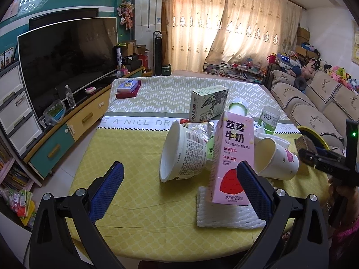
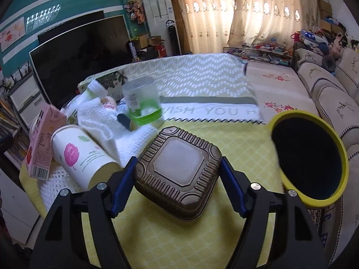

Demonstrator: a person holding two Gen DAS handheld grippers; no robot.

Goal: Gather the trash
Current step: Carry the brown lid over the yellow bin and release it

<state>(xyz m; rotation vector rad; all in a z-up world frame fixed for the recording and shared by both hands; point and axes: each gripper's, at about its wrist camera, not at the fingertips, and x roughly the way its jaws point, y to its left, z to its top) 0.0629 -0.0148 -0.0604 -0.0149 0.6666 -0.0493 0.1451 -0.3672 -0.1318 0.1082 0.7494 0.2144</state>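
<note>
My right gripper point(image 2: 177, 174) pinches the brown tray point(image 2: 178, 170) above the tabletop point(image 2: 235, 139) near its right edge. I should hold tight and carry it over the yellow bin point(image 2: 338, 157) beside it. My left gripper point(image 1: 179, 192) is spread wide and holds nothing.

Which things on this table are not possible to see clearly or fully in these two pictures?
- Bin, right wrist view: its dark inside shows nothing.
- Green clear cup, right wrist view: blurred; label unreadable.
- White bottle, left wrist view: the pink milk carton hides its body.
- Brown tray, right wrist view: seen from its underside only; the inside is hidden.
- Foil wrappers, left wrist view: mostly behind the white tub.
</note>
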